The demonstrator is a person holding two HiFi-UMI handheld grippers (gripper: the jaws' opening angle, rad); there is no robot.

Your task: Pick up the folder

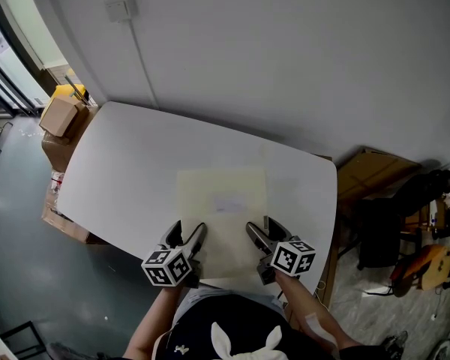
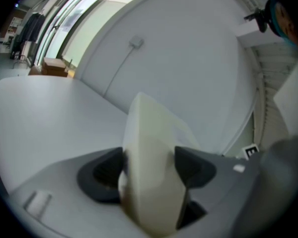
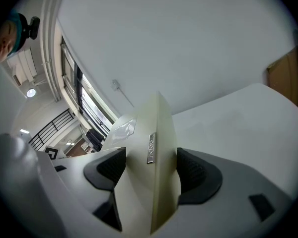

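Note:
A pale cream folder [image 1: 223, 214] lies over the near part of the white table [image 1: 127, 163]. My left gripper [image 1: 187, 240] clamps the folder's near edge at its left corner, and my right gripper [image 1: 258, 237] clamps it at the right corner. In the left gripper view the folder [image 2: 150, 148] fills the gap between the dark pads, with the left gripper [image 2: 149, 168] shut on it. The right gripper view shows the folder [image 3: 161, 148] edge-on, a small metal label on its side, pinched by the right gripper [image 3: 151, 168].
Cardboard boxes [image 1: 60, 117] stand off the table's left end, with a yellow item [image 1: 66, 91] behind them. Brown cardboard [image 1: 369, 172] and a dark chair [image 1: 405, 216] are at the right. A grey wall with a socket [image 1: 120, 7] runs behind the table.

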